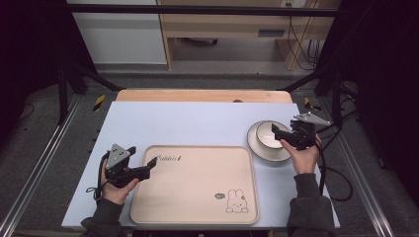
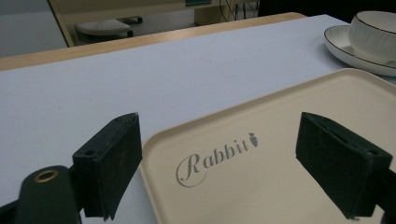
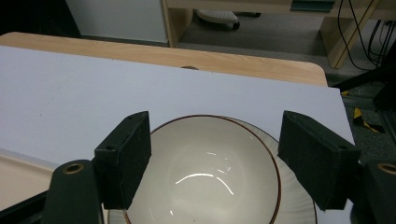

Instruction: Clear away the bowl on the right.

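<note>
The right hand-held gripper (image 1: 277, 132) is hovering over a cream bowl (image 3: 205, 172) with a thin brown rim, its jaws standing apart on either side of the bowl's mouth with neither pad touching the rim as far as the right gripper view shows. The bowl is sitting on a white plate (image 1: 254, 143) with the same dark edging, directly beneath and just ahead of this hand-held gripper on the pale blue table (image 1: 188, 123). The left hand-held gripper (image 1: 146, 165) is resting low at the near left edge of a beige tray (image 1: 197, 192), its jaws spread wide with nothing between them. Just ahead of these jaws, in the left gripper view, the tray (image 2: 299, 140) is showing the word "Rabbit" (image 2: 215, 158) in grey script, with a small carrot mark after the last letter. At the tray's corner farthest from that writing, a line drawing of a rabbit (image 1: 236, 201) is sitting beside a small dark heart-shaped speech bubble (image 1: 220, 196); any writing inside it is too small to read. The bowl and plate are lying well off to the far right of the left hand-held gripper, beyond the tray's edge.
</note>
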Demonstrator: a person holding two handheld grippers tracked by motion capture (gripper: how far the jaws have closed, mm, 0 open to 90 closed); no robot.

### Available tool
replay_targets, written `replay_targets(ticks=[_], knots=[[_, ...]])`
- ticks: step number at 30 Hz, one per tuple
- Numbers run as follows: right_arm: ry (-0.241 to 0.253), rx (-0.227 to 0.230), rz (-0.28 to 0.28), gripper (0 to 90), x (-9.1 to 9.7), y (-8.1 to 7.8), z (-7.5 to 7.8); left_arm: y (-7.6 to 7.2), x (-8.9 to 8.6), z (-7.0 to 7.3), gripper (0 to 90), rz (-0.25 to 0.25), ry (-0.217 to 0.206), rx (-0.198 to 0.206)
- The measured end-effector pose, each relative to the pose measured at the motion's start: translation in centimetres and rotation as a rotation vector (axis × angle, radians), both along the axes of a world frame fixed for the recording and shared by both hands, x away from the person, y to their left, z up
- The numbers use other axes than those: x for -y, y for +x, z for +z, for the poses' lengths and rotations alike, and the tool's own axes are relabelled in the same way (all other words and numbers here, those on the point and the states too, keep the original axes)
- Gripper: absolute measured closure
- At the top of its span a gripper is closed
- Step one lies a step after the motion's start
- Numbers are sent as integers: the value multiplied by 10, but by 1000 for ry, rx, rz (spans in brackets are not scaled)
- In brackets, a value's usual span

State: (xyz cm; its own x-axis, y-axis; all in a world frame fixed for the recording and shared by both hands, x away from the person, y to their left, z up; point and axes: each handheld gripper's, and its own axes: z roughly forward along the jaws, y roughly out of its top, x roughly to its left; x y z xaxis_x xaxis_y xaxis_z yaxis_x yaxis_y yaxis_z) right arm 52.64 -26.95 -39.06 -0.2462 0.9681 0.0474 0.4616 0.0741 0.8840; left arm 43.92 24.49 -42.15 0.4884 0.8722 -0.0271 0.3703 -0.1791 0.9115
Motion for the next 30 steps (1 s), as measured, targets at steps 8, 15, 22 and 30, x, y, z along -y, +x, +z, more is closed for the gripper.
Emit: replay_targets(ticks=[8, 15, 22, 30], knots=[[-28, -60, -18, 277, 5, 9, -8, 1, 1, -1, 141, -2, 7, -3], [-52, -110, -34, 302, 6, 12, -14, 1, 2, -2, 141, -4, 6, -6], [-41, -150, -48, 343, 13, 15, -23, 0, 1, -2, 142, -8, 5, -6], [-41, -184, -79, 420, 16, 17, -29, 1, 1, -2, 144, -9, 3, -5]])
